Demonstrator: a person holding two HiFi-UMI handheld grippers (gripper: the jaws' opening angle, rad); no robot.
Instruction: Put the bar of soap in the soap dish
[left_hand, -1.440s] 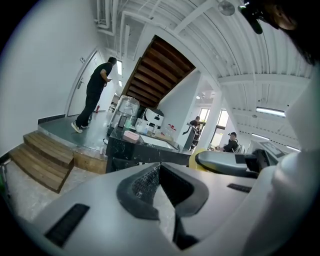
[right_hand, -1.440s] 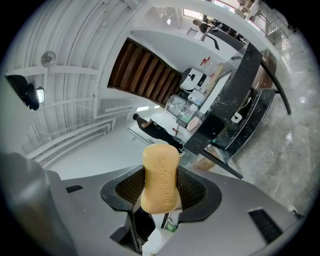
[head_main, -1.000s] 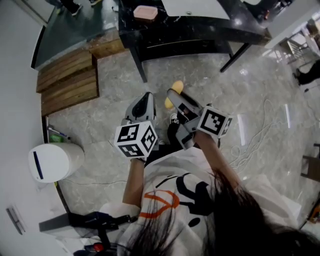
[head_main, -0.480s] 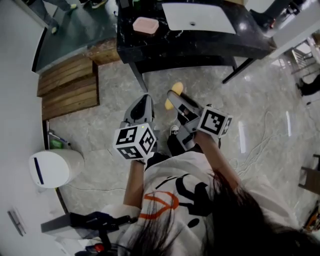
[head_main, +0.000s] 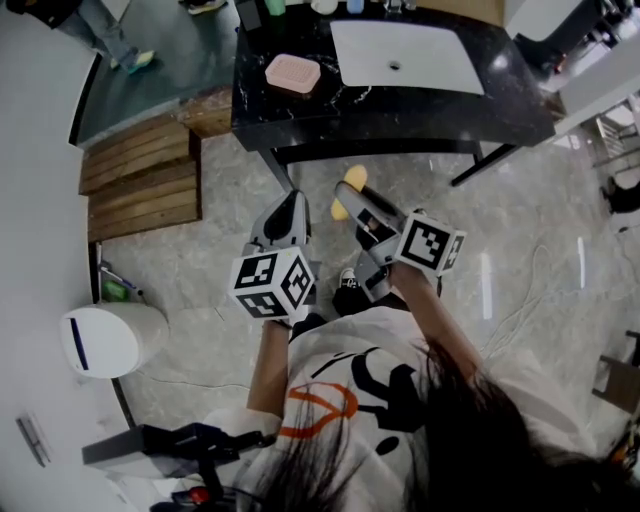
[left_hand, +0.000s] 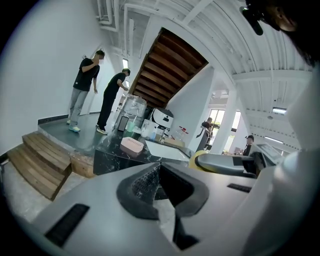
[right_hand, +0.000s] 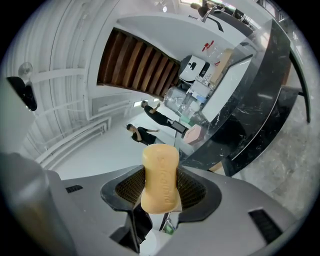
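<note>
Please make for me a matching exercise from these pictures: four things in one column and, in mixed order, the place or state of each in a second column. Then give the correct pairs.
Things
1. bar of soap
2. soap dish
3. left gripper
4. white bin

Place or state
A. on the floor, at the person's left
B. shut, with nothing between the jaws
C. on the black counter, beside the sink
D. clamped in the right gripper

Pairs: 1-D, 2-C, 3-B, 4-A
</note>
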